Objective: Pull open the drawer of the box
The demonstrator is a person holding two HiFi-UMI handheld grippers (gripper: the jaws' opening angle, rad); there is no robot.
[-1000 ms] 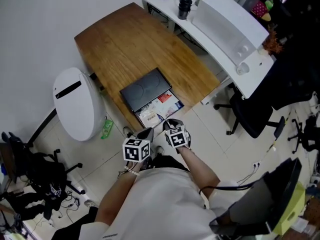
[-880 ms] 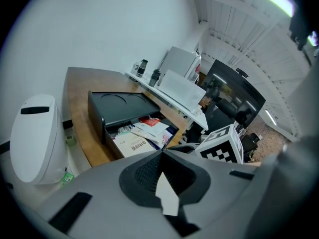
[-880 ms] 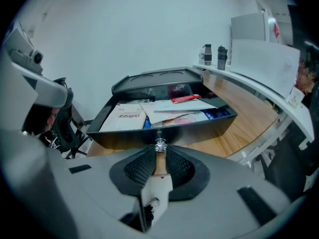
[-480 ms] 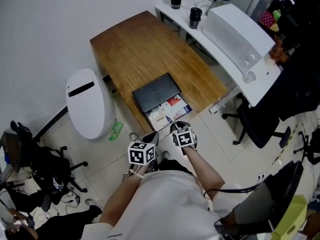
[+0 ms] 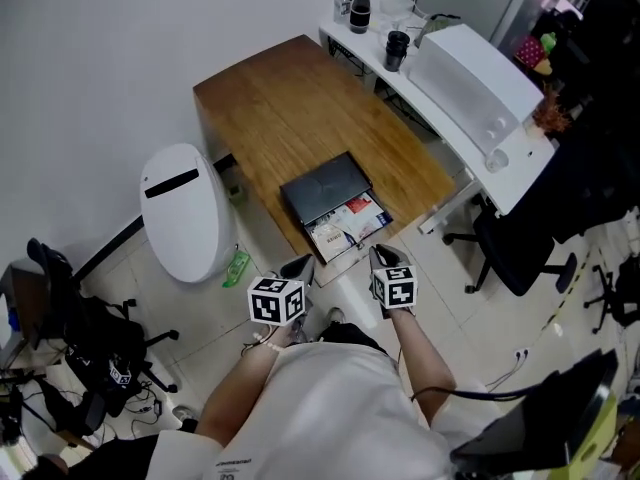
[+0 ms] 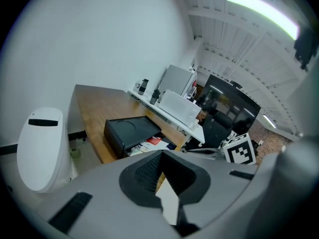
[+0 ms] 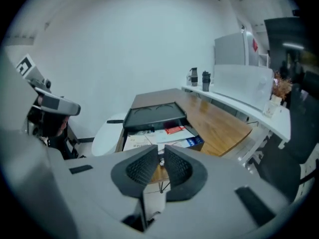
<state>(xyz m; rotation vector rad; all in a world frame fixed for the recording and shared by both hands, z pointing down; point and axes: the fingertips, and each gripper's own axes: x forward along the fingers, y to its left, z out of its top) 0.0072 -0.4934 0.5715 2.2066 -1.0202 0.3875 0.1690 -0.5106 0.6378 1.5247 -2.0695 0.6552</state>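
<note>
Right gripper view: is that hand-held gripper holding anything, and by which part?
The right hand-held gripper appears to pinch the small metal drawer knob between its jaw tips.

Bright, even indoor light is shown, with only soft shadows. Glare is thrown by a ceiling light strip. Both gripper views are bent by wide-angle distortion and blacked out at the corners. The left gripper and right gripper are blurred close up. A glint is caught on the knob.
</note>
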